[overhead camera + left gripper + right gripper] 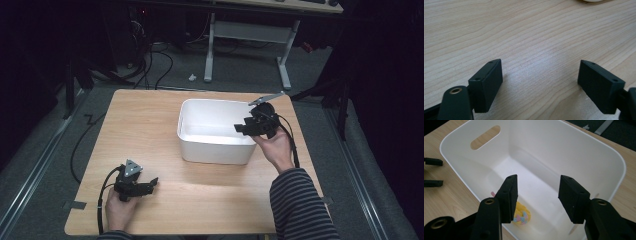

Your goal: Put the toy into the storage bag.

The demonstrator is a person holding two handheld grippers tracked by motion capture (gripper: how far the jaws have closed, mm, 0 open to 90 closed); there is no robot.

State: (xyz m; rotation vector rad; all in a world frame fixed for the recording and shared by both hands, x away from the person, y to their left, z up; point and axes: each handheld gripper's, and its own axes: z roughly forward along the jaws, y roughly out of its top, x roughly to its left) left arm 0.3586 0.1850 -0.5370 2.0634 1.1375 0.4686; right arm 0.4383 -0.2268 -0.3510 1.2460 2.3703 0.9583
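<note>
Right gripper view: right gripper, jaws parted and empty, above the bin; a yellow toy on its floor, half hidden behind one jaw. Left gripper spread over table.

The left gripper is held low at the near left by the left hand, jaws spread wide with nothing between them. The right gripper is held raised at the far right by the right hand, sleeve striped, jaws parted and pointed downward, nothing gripped.
</note>
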